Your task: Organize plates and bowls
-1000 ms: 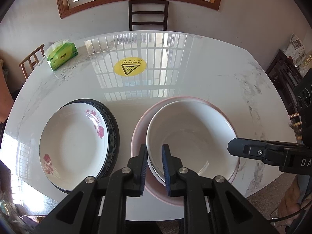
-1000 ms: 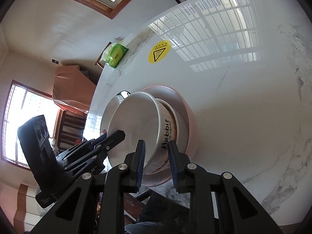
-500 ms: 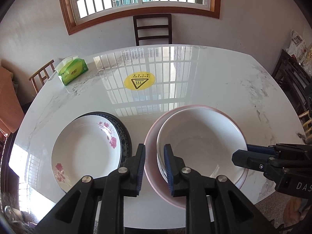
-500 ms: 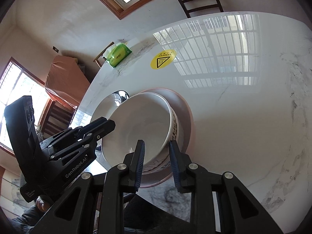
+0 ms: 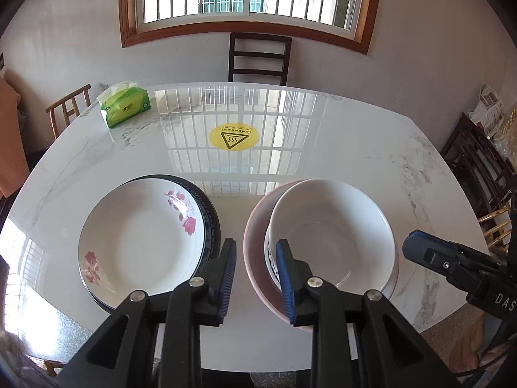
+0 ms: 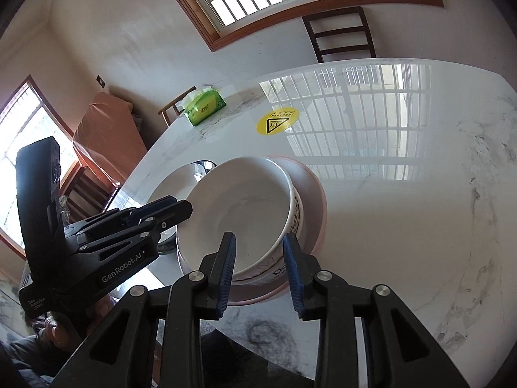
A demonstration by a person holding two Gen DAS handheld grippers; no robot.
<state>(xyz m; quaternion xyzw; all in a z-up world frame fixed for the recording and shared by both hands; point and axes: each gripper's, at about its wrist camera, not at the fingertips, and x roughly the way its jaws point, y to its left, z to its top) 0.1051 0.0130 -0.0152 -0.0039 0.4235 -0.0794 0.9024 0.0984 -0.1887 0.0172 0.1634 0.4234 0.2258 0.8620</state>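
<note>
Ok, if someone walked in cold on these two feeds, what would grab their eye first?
Probably the white bowl nested in the pink bowl at the near right of the marble table, with both open grippers, left and right, at its rim. Beside it on the left sits the rose-patterned plate on a dark-rimmed plate. Farther back, the yellow warning sticker stands out.

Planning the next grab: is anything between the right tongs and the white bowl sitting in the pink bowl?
Nothing visible. The right tongs stand open right at the near rim of the white ceramic bowl, which is nested in the wider pink bowl. The left tongs sit off to the bowl's left side, not in between.
</note>
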